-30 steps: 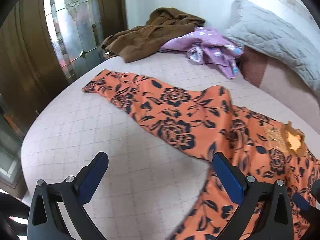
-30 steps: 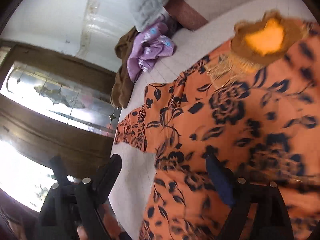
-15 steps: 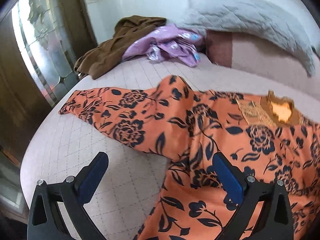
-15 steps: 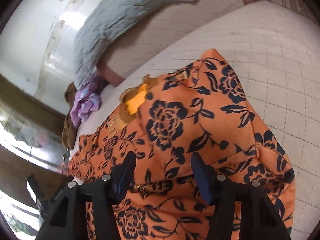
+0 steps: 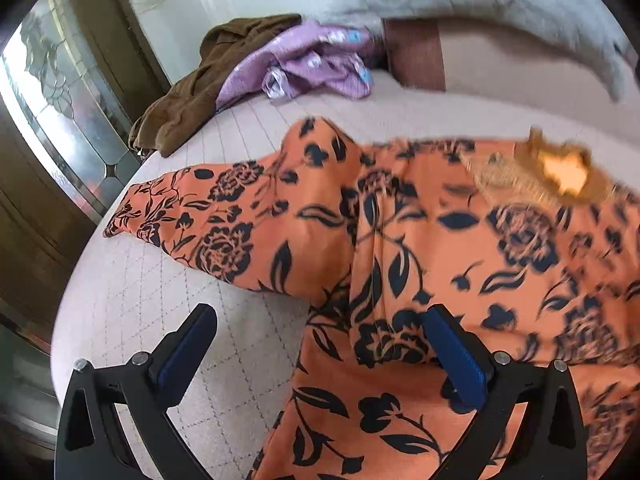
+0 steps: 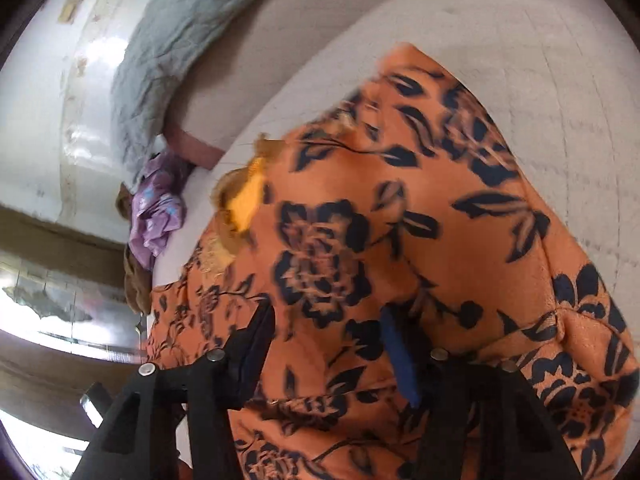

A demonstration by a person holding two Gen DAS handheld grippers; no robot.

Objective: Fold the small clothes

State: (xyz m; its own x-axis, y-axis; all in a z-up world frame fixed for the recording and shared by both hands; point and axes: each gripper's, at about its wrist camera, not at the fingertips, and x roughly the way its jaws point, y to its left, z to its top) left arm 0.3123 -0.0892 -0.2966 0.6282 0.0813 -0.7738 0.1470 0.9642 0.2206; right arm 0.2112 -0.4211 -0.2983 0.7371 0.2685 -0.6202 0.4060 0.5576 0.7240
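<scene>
orange cloth printed with dark flowers is filling the near ground in both wrist views: the orange garment (image 5: 460, 248) is lying spread on the bed (image 5: 168, 292), a pale quilted cover. nearest the left camera, the left gripper (image 5: 320, 344) is hovering with its fingers (image 5: 456, 360) spread wide and gripping nothing; the left finger is hanging over bare quilt, the right finger over the garment's near left edge. the right gripper (image 6: 328, 344) is sitting low over the garment's body, fingers (image 6: 400, 356) apart at a moderate gap, cloth showing between them; whether they are touching it i cannot tell through the blur.

from the left gripper, the sleeve (image 5: 208, 220) is running away to the far left, its long axis slanting from the body toward the bed's left edge, cuff end farthest out. the left hand is looking like the nearer one to that sleeve, so a fold would likely be carrying it rightward across the body toward the collar (image 5: 564, 168).

farther back, a purple garment (image 5: 308, 64) and a brown garment (image 5: 192, 100) are lying heaped, touching each other, well apart from the orange one. a grey pillow (image 5: 500, 4) is resting at the far end.
</scene>
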